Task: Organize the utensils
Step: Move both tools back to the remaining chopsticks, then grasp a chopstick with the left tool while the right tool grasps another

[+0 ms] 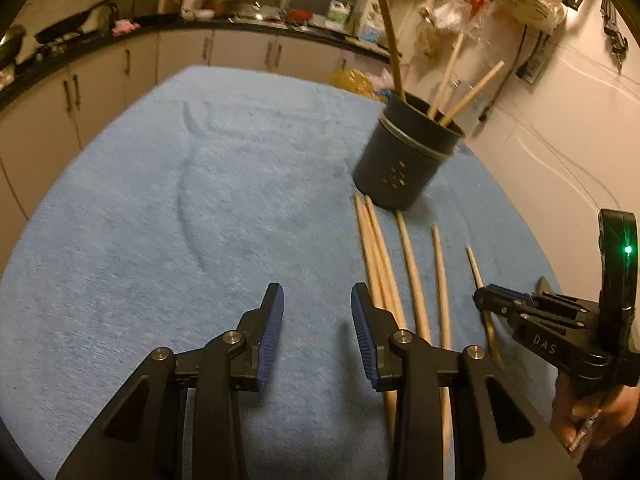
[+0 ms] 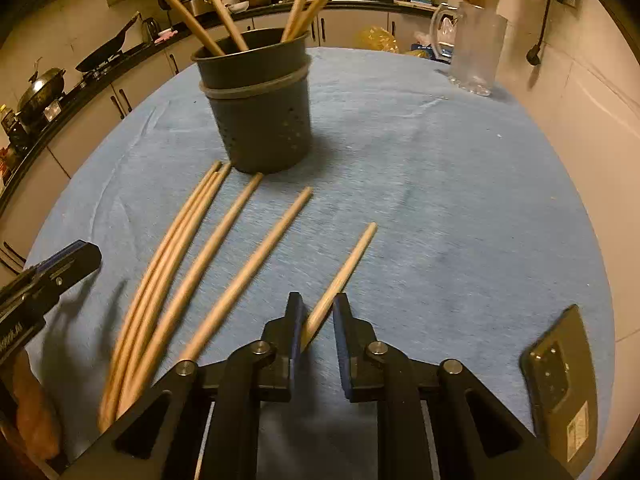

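Observation:
A dark holder cup stands on the blue cloth with several wooden sticks in it. Several more wooden sticks lie on the cloth in front of it. My left gripper is open and empty above the cloth, left of the sticks. My right gripper has the rightmost stick between its jaws; the jaws stand slightly apart, with the stick against the left pad. The right gripper also shows in the left wrist view over that stick.
A dark phone lies on the cloth at the right. A clear glass jug stands at the far right corner. A wall runs along the right side. Kitchen counters with pans curve behind the table.

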Available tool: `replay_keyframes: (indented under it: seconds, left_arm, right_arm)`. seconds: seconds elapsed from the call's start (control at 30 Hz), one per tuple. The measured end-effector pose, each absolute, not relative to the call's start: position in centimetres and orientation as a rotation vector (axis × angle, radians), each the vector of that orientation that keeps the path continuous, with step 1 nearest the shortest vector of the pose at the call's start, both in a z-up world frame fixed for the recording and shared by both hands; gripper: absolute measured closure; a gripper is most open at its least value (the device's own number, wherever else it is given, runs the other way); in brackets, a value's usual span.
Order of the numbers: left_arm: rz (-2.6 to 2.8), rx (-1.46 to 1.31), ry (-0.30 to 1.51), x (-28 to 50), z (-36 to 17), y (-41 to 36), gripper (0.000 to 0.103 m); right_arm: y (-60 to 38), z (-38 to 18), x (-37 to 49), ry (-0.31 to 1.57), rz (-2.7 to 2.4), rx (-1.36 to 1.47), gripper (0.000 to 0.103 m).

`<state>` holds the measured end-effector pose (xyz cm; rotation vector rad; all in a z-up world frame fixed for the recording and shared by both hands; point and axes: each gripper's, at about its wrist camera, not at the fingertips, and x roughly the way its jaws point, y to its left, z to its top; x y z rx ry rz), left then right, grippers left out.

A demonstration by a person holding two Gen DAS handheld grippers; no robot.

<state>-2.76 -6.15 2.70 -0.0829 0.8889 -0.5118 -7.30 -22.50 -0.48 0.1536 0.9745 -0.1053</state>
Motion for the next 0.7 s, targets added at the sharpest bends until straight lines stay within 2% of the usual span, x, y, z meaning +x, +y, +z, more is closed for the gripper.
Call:
replay_keyframes:
  seconds: [0.1, 0.27, 0.33, 0.43, 0.7]
  left_arm:
    - [-0.548, -0.100, 0.942, -2.4, 2.5, -6.7, 0.069]
    - [-0.568, -0.031, 1.035, -1.2, 1.8, -9.2, 0.070]
    - [-0.546, 0.002, 1.031, -1.0, 1.8, -9.9, 0.075]
    - [-0.537, 0.023, 1.049, -0.3, 1.8, -10.8, 0.078]
    - [-0.515, 0.118, 1.076, 0.8, 2.0, -13.3, 0.078]
  right_arm:
    - [-23.3, -0.5, -8.5, 0.958, -0.133, 0.151, 0.094]
    - [-24.1, -0.7, -9.2, 0.933, -0.124, 0.199, 0.094]
    - [-24.1, -0.7, -9.5, 0.925, -0.122, 0.212, 0.094]
    - [-24.0, -0.7, -9.6, 0.910, -0.118, 0.215, 0.094]
    - [-24.5, -0.8, -10.0, 0.893, -0.098, 0.243, 0.094]
